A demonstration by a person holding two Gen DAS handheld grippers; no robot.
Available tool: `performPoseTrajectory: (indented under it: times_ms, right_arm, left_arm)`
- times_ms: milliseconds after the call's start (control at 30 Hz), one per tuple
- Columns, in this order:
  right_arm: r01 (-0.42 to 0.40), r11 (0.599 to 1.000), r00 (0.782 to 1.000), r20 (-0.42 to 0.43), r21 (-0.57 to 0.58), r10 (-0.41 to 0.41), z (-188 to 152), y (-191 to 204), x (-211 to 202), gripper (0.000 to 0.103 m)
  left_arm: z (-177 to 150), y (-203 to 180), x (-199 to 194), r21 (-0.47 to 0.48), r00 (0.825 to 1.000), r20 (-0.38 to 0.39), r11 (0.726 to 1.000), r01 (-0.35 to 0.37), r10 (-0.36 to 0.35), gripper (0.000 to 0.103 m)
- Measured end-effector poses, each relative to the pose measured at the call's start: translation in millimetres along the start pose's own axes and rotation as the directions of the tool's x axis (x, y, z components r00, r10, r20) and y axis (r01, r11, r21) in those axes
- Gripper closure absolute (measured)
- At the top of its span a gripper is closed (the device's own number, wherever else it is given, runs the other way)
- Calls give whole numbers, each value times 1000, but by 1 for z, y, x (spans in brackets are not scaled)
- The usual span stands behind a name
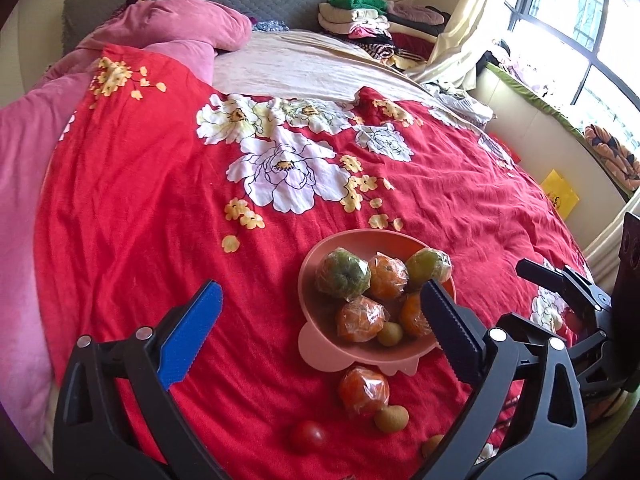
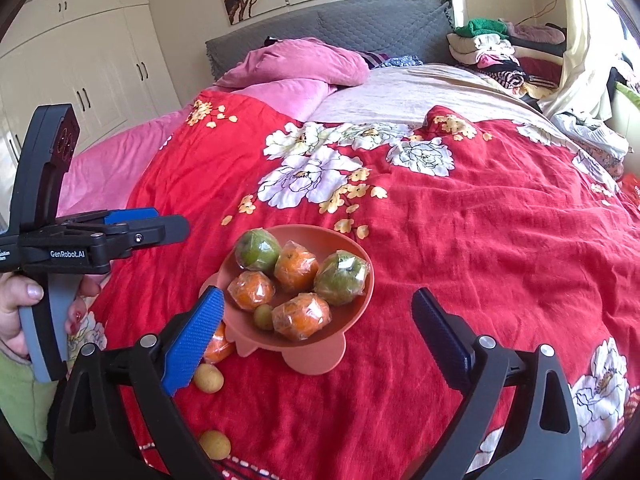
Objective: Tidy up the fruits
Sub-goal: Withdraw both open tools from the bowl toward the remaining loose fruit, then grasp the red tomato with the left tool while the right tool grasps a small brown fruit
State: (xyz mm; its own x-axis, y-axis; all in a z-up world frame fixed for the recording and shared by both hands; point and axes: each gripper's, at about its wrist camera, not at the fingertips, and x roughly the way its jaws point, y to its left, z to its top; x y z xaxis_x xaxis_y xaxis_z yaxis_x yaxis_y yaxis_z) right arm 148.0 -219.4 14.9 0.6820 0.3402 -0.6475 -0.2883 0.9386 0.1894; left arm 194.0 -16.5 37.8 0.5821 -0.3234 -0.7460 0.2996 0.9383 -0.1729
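Observation:
A pink footed bowl stands on the red flowered bedspread. It holds several plastic-wrapped oranges and green fruits and one small longan. In front of the bowl, on the spread, lie a wrapped orange, longans and a red tomato. My left gripper is open above the bowl's near-left side, nothing between its fingers. My right gripper is open too, over the bowl's near edge, and empty. Each gripper shows in the other's view: the right gripper and the left gripper, held by a hand.
Pink pillows and a grey headboard lie at the far end. Folded clothes are piled at the far right. White wardrobes stand to the left, a window to the right. Another longan lies near the bed's front edge.

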Motion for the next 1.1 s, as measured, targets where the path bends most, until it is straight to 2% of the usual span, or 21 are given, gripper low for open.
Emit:
performPoseTrajectory:
  times_ms: [300, 1100]
  right_arm:
    - [-17, 999, 1000, -20, -36, 17, -12, 20, -9, 8]
    - [-57, 989, 992, -119, -133, 42, -46, 67, 4, 8]
  left_arm:
    - [-18, 4, -12, -8, 1000, -1, 1000, -14, 14, 10]
    - [-87, 27, -22, -16, 994, -83, 997, -69, 67, 10]
